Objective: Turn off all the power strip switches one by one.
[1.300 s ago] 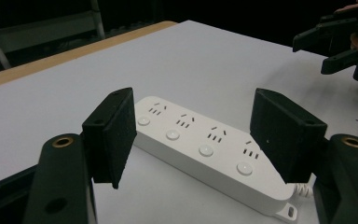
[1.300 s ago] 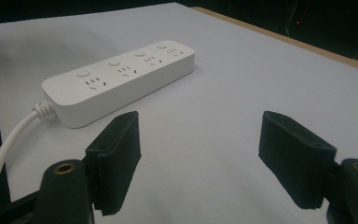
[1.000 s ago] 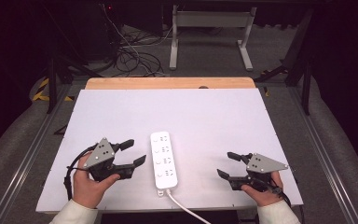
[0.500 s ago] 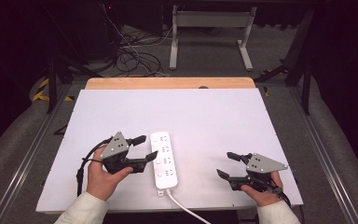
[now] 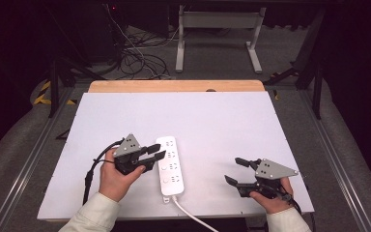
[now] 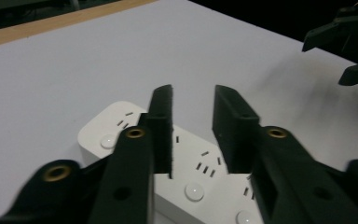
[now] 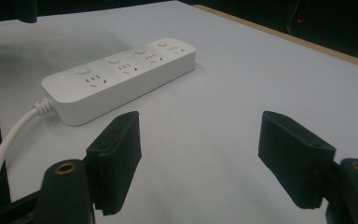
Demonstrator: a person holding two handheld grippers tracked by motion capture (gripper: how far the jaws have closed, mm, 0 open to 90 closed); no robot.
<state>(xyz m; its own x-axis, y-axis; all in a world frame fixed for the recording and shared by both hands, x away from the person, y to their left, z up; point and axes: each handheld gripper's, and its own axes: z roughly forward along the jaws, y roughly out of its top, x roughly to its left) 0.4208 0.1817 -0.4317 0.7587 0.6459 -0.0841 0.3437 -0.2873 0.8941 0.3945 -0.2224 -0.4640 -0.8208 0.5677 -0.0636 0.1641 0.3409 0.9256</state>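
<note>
While the white table point(image 5: 222, 125) took up most of the high view, the one thing that mattered on it was the power strip point(image 5: 169, 164), which lay just left of centre in the lower half of that frame. Its long axis ran from the bottom of the frame toward the top, tilted only slightly, with its white cable point(image 5: 193, 218) trailing off the lower edge of the table.

Your left gripper point(image 5: 150, 152) was plainly the nearer one. It sat at the strip's left long side, pointing rightward across the short axis, and its tips reached the strip's left edge near the upper half. In the left gripper view, the strip point(image 6: 186, 182) filled the lower centre of the frame directly under the jaws, which stood released with a moderate gap and nothing between them; whether a tip touched the casing could not be told.

Your right gripper point(image 5: 235, 171) rested in the lower right of the high view, well apart from the strip, its jaws spread wide and holding nothing. In the right gripper view the strip point(image 7: 121, 77) lay in the upper left of the frame, far beyond the pads point(image 7: 116, 158), its cabled end nearest.

I judge the coming move turned on the left gripper straddling the strip crosswise.
</note>
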